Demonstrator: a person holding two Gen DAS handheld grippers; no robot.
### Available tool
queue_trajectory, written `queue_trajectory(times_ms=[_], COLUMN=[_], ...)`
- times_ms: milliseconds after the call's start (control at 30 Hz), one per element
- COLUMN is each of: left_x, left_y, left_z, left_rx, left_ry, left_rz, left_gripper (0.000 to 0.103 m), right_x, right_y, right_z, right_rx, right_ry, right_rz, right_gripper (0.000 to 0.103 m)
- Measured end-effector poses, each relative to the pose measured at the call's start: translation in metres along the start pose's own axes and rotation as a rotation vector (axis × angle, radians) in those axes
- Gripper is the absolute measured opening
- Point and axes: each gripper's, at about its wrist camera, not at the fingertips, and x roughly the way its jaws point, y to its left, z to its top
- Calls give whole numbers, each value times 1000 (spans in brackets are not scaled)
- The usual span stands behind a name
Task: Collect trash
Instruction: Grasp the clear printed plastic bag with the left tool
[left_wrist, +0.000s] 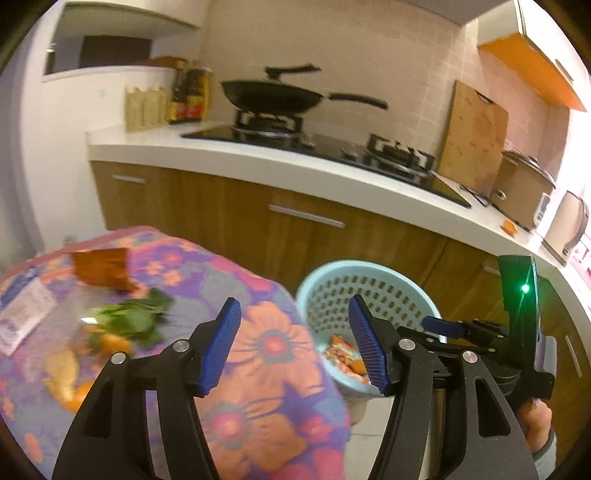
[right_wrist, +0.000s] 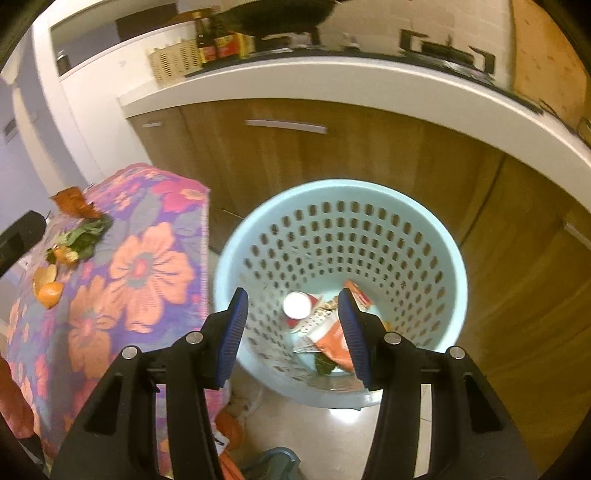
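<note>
A light blue perforated trash basket (right_wrist: 424, 236) stands on the floor beside a table under a floral cloth (right_wrist: 147, 266). Inside it lie an orange snack wrapper (right_wrist: 332, 341), a white-capped cup (right_wrist: 297, 304) and a green leaf (right_wrist: 325, 363). My right gripper (right_wrist: 291, 336) hangs open above the basket with nothing between its fingers. My left gripper (left_wrist: 295, 347) is open and empty over the table's edge, with the basket (left_wrist: 332, 280) just beyond. On the cloth lie green leaves (left_wrist: 133, 321), orange peel (left_wrist: 70, 380), a brown wrapper (left_wrist: 101, 271) and a white packet (left_wrist: 22, 317).
A white counter (left_wrist: 295, 173) with wooden cabinets runs behind, carrying a wok (left_wrist: 277, 96) on a gas hob, sauce bottles (left_wrist: 190, 92), a cutting board (left_wrist: 472, 136) and a rice cooker (left_wrist: 524, 188). The right gripper's body (left_wrist: 517, 317) and a hand (left_wrist: 535, 421) show at right.
</note>
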Motion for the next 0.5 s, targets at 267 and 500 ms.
queue_trajectory(times_ms=[267, 500], left_x=[-42, -63], left_y=[53, 121], left_z=[-8, -20], left_rx=[0, -37], left_ry=[-55, -42], left_rz=[126, 227], left_gripper=[64, 67], right_x=[-10, -7], right_y=[71, 137], right_z=[7, 15], right_rx=[-125, -232], right_ry=[-53, -95], right_rz=[67, 152], right_gripper=[47, 47])
